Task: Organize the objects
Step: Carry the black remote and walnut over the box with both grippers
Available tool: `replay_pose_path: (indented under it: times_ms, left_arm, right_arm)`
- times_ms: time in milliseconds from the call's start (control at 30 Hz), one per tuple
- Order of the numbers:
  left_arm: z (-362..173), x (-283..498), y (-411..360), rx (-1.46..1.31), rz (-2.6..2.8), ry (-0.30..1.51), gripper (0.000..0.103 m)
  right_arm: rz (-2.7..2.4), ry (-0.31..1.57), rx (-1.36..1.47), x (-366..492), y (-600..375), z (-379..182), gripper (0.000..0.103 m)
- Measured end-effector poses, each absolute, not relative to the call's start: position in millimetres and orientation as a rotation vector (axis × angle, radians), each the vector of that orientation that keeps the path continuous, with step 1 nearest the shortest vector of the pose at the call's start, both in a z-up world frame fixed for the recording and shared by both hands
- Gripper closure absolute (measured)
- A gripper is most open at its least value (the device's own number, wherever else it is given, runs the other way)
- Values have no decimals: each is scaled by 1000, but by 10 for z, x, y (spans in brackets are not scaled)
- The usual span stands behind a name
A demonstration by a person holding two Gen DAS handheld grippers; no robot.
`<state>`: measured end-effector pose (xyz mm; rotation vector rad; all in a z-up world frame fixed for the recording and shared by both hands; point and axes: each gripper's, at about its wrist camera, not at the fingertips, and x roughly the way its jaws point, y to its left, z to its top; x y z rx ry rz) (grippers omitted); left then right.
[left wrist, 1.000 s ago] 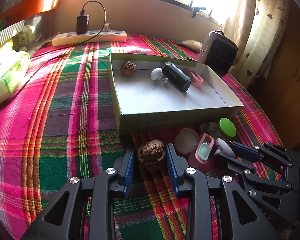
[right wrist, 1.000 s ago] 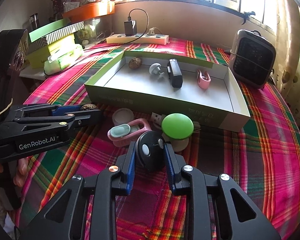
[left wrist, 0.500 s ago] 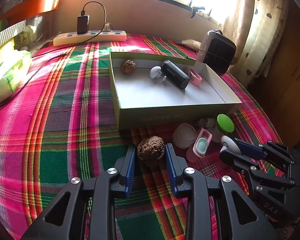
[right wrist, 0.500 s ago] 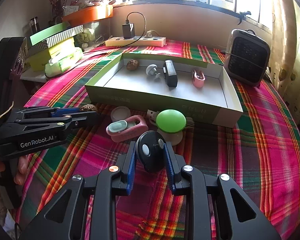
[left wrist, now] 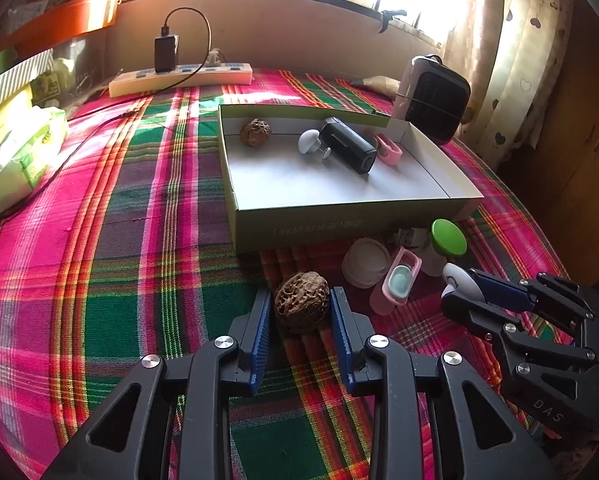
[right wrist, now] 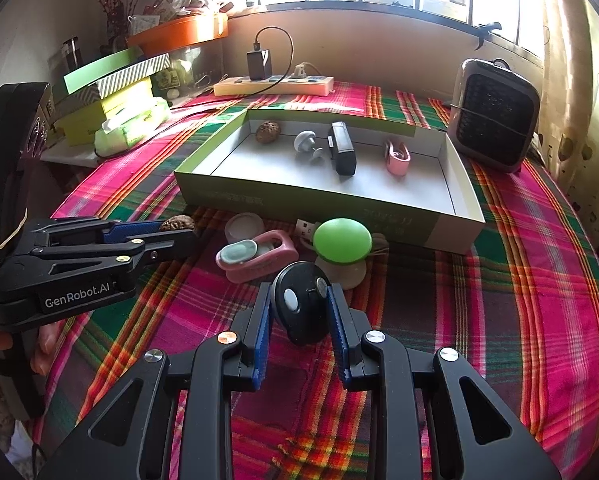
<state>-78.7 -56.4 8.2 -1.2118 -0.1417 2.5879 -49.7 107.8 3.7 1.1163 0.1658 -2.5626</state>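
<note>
My left gripper (left wrist: 301,306) is shut on a brown walnut (left wrist: 301,303) and holds it just above the plaid cloth, in front of the green-sided box (left wrist: 319,228). My right gripper (right wrist: 299,306) is shut on a black key fob (right wrist: 301,308) with a pale button. It also shows in the left wrist view (left wrist: 459,284). The box (right wrist: 331,204) holds another walnut (right wrist: 268,131), a white knob (right wrist: 305,141), a black device (right wrist: 341,154) and a pink clip (right wrist: 397,156).
On the cloth before the box lie a white round lid (right wrist: 244,226), a pink case (right wrist: 255,256), a green mushroom-shaped lamp (right wrist: 341,242) and a USB plug (right wrist: 305,227). A heater (right wrist: 493,120) stands back right, a power strip (right wrist: 273,85) at the back, boxes (right wrist: 111,100) at left.
Both grippers have closed on their objects and lifted back a little from the cluster: the left with the walnut, the right with the key fob.
</note>
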Motion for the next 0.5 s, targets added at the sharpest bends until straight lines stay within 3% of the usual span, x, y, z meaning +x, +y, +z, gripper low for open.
replay_pose_path:
  times_ms: [500]
  left_arm:
    - [150, -685, -542, -1206, 2643, -102, 76]
  right_arm:
    - [-2539, 154, 1082, -463, 1092, 72, 75]
